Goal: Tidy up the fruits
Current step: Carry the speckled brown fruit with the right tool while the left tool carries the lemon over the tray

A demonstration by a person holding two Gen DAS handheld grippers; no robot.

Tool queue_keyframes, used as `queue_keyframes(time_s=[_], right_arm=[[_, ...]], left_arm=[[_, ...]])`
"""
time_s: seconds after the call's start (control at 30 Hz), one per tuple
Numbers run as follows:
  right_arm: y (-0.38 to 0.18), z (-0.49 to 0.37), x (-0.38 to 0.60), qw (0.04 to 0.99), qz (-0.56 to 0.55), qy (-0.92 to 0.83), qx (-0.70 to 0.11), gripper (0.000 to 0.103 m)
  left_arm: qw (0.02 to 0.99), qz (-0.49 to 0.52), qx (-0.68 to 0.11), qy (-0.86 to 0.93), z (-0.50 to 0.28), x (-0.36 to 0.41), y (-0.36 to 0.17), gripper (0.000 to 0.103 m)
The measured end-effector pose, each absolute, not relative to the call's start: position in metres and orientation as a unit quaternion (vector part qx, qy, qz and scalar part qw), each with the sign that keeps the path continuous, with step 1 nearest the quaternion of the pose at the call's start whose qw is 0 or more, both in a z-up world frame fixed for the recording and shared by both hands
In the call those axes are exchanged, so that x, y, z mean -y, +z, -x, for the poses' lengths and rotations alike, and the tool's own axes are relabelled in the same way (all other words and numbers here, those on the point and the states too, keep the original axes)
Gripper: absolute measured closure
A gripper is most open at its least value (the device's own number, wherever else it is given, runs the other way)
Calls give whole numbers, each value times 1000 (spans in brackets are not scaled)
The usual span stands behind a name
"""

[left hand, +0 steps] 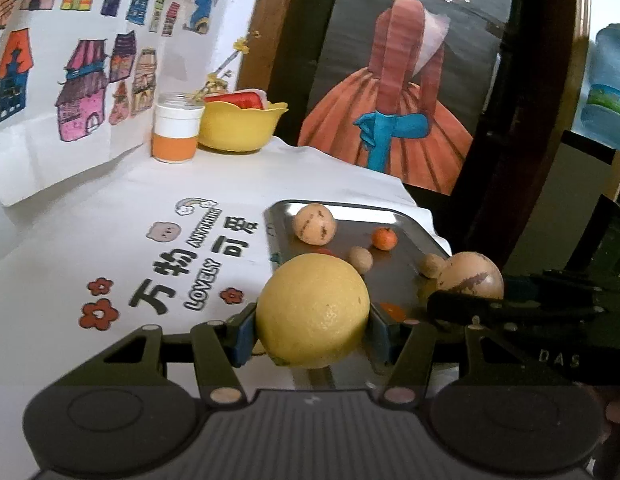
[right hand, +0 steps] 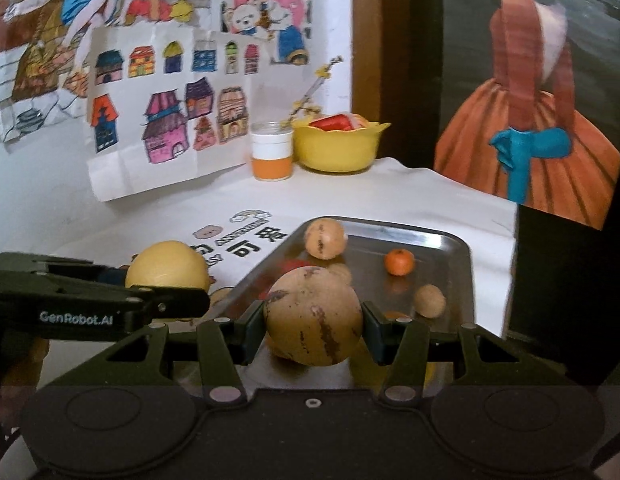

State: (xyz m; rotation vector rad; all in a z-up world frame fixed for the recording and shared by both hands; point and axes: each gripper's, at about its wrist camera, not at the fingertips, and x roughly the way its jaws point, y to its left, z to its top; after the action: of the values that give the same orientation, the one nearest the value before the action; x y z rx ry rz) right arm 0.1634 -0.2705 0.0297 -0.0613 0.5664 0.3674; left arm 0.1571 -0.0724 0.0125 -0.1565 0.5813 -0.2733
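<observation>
Left gripper (left hand: 312, 336) pinching a large yellow citrus (left hand: 312, 311) between both pads, held over the near left edge of the metal tray (left hand: 410, 280), probably for carrying out of it or setting down; right gripper (right hand: 313, 330) clamped on a tan streaked fruit (right hand: 313, 316), raised above the tray's near end; both grips at the widest girth, likely to stop rolling; remaining in the tray: a second streaked fruit (left hand: 313, 224), a small orange (left hand: 384, 238), two small brown fruits (left hand: 360, 258); well apart at the far edge of the table, a yellow bowl (left hand: 240, 128) and a jar (left hand: 176, 130); grippers close side by side, so a risk of knocking each other
</observation>
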Motion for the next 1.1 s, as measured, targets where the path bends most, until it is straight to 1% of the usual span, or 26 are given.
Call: queue_keyframes(time_s=[0.4, 0.8, 1.1], right_arm=[[35, -164, 282, 950, 20, 166, -264, 50], [33, -193, 282, 955, 1, 155, -253, 50], [25, -212, 277, 954, 4, 146, -263, 50]], left_arm=[[943, 72, -290, -149, -152, 93, 7, 42], [939, 92, -299, -144, -155, 99, 0, 42], [941, 90, -295, -138, -156, 103, -1, 42]])
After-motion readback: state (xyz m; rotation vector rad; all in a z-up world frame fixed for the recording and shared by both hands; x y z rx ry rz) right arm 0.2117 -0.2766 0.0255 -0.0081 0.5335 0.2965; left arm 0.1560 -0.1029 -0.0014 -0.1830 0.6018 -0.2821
